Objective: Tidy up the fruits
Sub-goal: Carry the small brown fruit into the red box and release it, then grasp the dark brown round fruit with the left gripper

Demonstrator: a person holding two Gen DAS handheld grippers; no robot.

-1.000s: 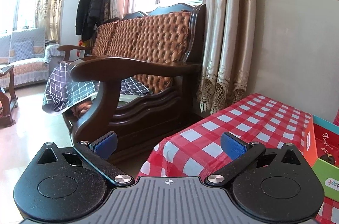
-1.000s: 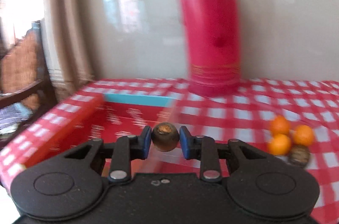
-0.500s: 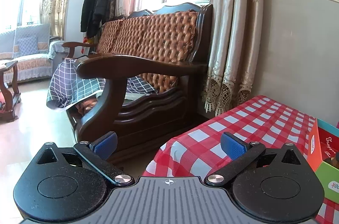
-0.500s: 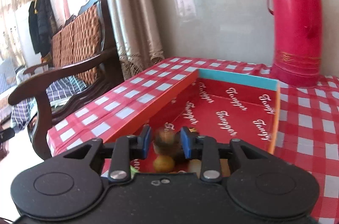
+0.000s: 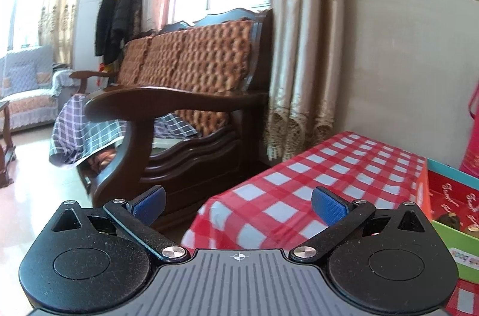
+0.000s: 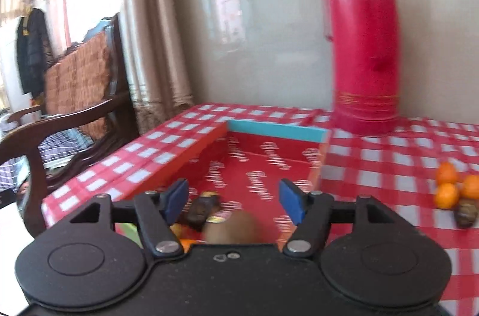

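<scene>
A red cardboard box (image 6: 269,166) with a teal far wall lies on the checked tablecloth. My right gripper (image 6: 235,200) is open above its near end. Below it in the box lie a brown round fruit (image 6: 232,230), a dark brown fruit (image 6: 203,208) and an orange one (image 6: 187,242). Three oranges (image 6: 446,194) and a dark brown fruit (image 6: 465,215) sit on the cloth to the right. My left gripper (image 5: 238,203) is open and empty at the table's left corner; the box (image 5: 449,205) shows at its right edge.
A tall red thermos (image 6: 363,46) stands behind the box near the wall. A dark wooden sofa (image 5: 185,106) with a checked cloth stands left of the table. Curtains (image 5: 302,46) hang by the table's far corner.
My right gripper carried the brown fruit from the right over the box, opened, and the fruit now lies in the box. The left gripper has turned slightly right.
</scene>
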